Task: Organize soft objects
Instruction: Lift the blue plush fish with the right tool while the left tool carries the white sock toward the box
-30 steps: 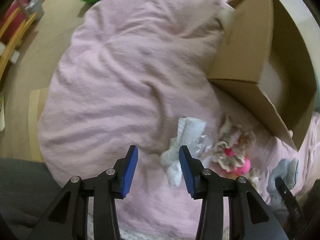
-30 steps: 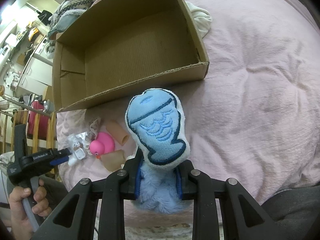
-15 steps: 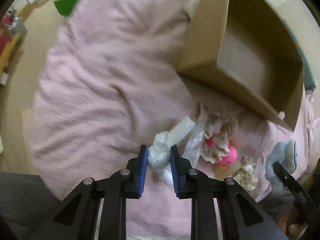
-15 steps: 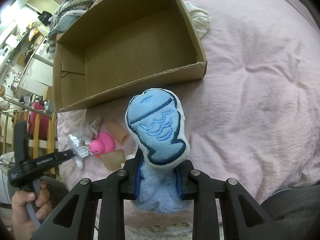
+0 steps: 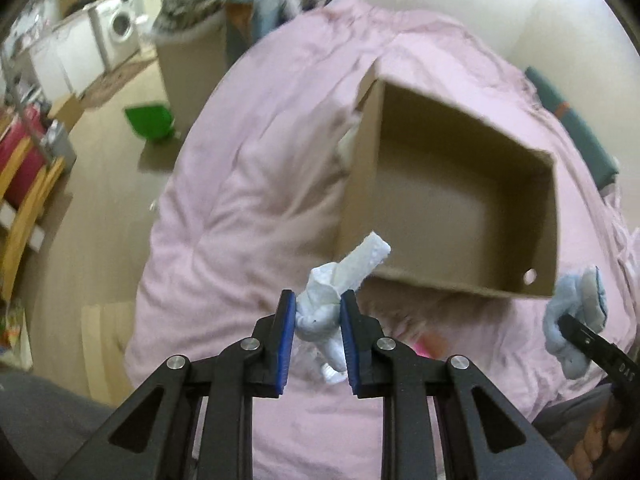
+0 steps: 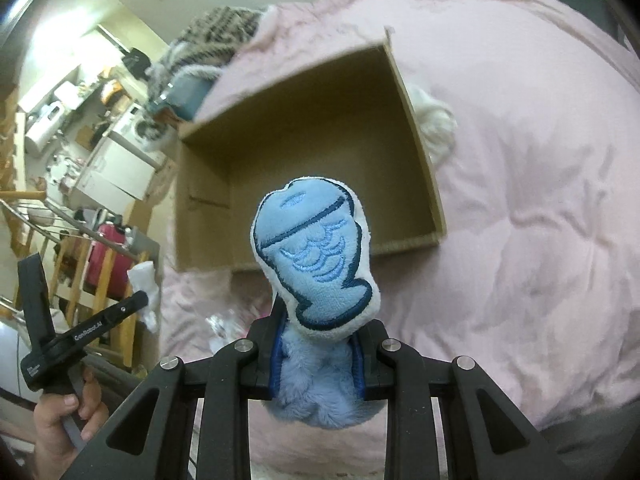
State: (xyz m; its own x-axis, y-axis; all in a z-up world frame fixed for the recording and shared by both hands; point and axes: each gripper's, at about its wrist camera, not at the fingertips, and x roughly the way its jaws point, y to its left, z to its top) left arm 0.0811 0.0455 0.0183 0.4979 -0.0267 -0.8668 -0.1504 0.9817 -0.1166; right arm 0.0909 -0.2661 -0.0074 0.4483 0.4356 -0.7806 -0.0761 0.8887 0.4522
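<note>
My left gripper (image 5: 318, 322) is shut on a white cloth bundle (image 5: 334, 292) and holds it above the pink blanket (image 5: 256, 184), just in front of the open cardboard box (image 5: 460, 200). My right gripper (image 6: 318, 354) is shut on a blue plush fish (image 6: 316, 256), held up in front of the same box (image 6: 308, 168). The plush also shows at the right edge of the left wrist view (image 5: 576, 316). The left gripper and its white cloth show at the left of the right wrist view (image 6: 142, 284). The box looks empty.
Blurred small toys lie on the blanket below the box, one of them pink (image 5: 424, 346). A white cloth (image 6: 434, 120) lies beside the box. Off the bed are a wooden floor, a green bin (image 5: 150, 122) and wooden furniture (image 5: 24, 204).
My left gripper closed on the white cloth bundle and lifted it off the blanket toward the box. My right gripper rose with the plush fish.
</note>
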